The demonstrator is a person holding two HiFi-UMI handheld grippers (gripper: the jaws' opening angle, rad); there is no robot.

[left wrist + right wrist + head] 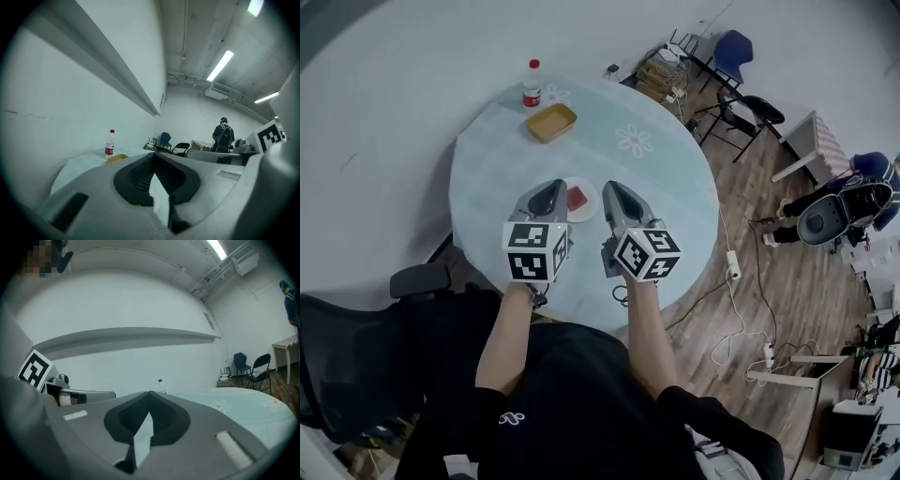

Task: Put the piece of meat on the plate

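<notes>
Both pressed together, left hand-held gripper (551, 189), right hand-held gripper (612, 189), meat (577, 198) on plate (592, 209) between them

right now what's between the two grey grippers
In the head view, a small round white plate holding the red piece of meat shows between the left gripper and the right gripper.
</notes>
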